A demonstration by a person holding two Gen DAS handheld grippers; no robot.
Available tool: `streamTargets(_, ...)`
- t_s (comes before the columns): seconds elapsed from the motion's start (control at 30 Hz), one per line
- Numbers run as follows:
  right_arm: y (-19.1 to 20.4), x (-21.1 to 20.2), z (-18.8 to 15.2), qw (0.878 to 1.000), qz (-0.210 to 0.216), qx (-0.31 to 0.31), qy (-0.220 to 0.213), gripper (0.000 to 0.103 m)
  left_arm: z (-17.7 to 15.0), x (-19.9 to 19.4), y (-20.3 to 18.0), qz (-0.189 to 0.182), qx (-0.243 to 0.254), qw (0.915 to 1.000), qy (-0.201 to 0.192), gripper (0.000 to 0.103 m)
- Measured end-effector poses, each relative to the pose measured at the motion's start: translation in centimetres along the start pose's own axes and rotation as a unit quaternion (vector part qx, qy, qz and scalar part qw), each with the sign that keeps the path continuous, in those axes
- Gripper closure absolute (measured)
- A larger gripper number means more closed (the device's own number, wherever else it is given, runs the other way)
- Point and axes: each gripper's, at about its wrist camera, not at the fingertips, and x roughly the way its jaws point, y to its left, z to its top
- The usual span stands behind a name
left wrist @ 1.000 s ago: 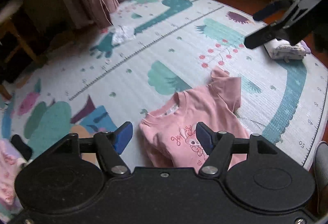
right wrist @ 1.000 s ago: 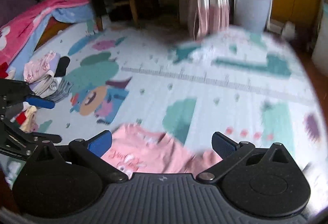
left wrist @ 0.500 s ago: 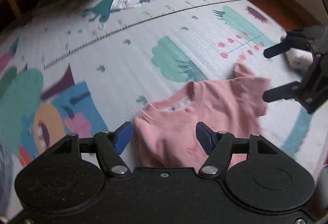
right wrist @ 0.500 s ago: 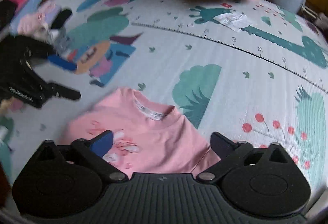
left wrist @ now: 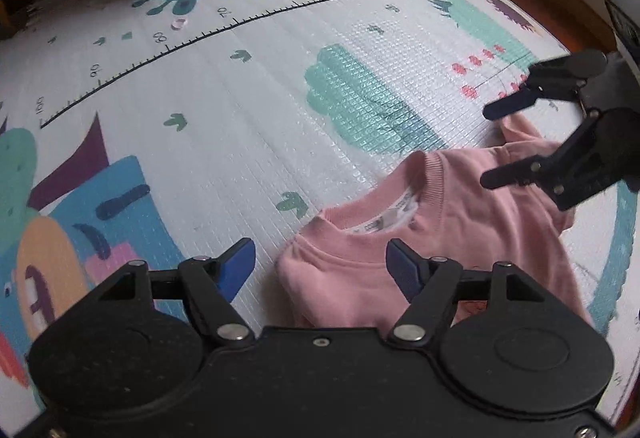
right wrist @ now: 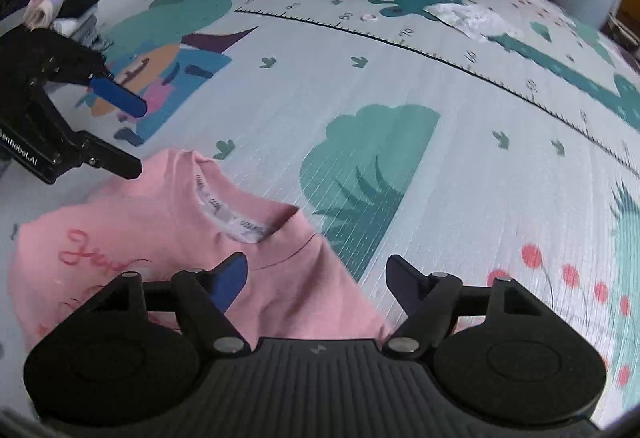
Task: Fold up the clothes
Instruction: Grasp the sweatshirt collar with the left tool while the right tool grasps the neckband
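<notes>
Left tool (left wrist: pixel 320 266): fingers apart, over the left shoulder of the pink T-shirt (left wrist: pixel 460 222). Right tool (right wrist: pixel 316 276): fingers apart, over the right shoulder. Shirt lies print-up, rumpled, on the play mat (left wrist: pixel 280 85). Judged light, limp; grip shoulder seams beside the collar.

Both my grippers dropped lower and closer to the pink shirt (left wrist: pixel 472 238) on the mat (left wrist: pixel 280 109). My left gripper (left wrist: pixel 320 264) now straddles its near shoulder. My right gripper (right wrist: pixel 316 280) came in from far off to the opposite shoulder and sleeve. Jaws unchanged, both spread wide.
</notes>
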Motion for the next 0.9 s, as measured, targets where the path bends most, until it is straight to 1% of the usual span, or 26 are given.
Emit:
streamTargets(0.07,-0.2,0.8,0.0,1.0,0.0,-0.019,0.002,0.029,-0.4,0.7,0.1,-0.004,0.022,0.9997,-0.006,0.033)
streamTargets(0.13,-0.4,1.5,0.0,1.0,0.01,-0.029,0.004,0.029,-0.6,1.3,0.4,-0.022,0.034,0.9992,-0.009,0.033)
streamTargets(0.2,-0.5,2.1,0.0,0.999,0.021,-0.038,0.008,0.029,-0.9,1.8,0.9,-0.032,0.038,0.9987,-0.006,0.034)
streamTargets(0.27,-0.5,2.5,0.1,0.998,0.028,-0.046,0.011,0.029,-1.0,2.3,1.5,-0.04,0.039,0.9984,0.0,0.034)
streamTargets(0.37,-0.7,3.2,0.1,0.998,0.04,-0.051,0.016,0.029,-1.1,2.7,2.6,-0.065,0.025,0.9975,0.007,0.034)
streamTargets(0.47,-0.9,3.5,0.0,0.998,0.043,-0.052,0.018,0.03,-1.0,2.9,3.3,-0.079,0.017,0.9967,0.008,0.034)
streamTargets(0.6,-1.2,3.9,-0.2,0.997,0.047,-0.053,0.021,0.033,-0.7,3.6,3.6,-0.081,0.023,0.9963,0.018,0.035)
streamTargets(0.73,-1.5,4.3,-0.4,0.997,0.051,-0.054,0.024,0.033,-0.7,4.5,3.3,-0.081,0.028,0.996,0.024,0.044)
streamTargets(0.77,-1.6,4.4,-0.4,0.997,0.051,-0.054,0.025,0.033,-0.7,4.7,3.2,-0.08,0.033,0.9959,0.025,0.044)
streamTargets(0.8,-1.6,4.5,-0.5,0.997,0.053,-0.055,0.026,0.037,-0.7,4.7,3.1,-0.08,0.037,0.9958,0.025,0.045)
streamTargets(0.83,-1.5,4.5,-0.5,0.996,0.055,-0.06,0.026,0.039,-0.6,4.7,3.2,-0.08,0.037,0.9958,0.024,0.048)
streamTargets(0.9,-1.3,4.3,-0.6,0.995,0.059,-0.073,0.026,0.053,-0.5,4.6,3.4,-0.078,0.04,0.9959,0.023,0.054)
